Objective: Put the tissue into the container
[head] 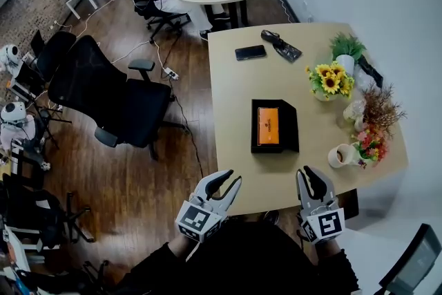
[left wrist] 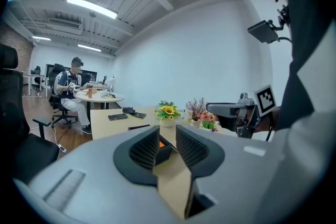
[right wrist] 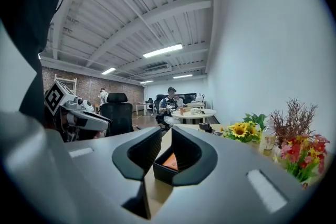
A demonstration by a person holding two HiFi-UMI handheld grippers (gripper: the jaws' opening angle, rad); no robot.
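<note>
Both sets of jaws pressed together and empty, left gripper (head: 233, 177) and right gripper (head: 307, 173) parked at the bottom edge, just short of the table (head: 235, 100). I guess that's because the orange tissue pack (head: 268, 126) already lies inside the black container (head: 290, 128) mid-frame. Only the head view shows that from above, the gripper views just catch an orange sliver

Pale tan counter (head: 235, 86), black container (head: 291, 128) holding orange tissue (head: 268, 126), yellow sunflowers (head: 331, 81) right of container, left gripper (head: 233, 178) and right gripper (head: 306, 172) grey with black-and-white marker cubes, brown wood floor (head: 138, 176).
</note>
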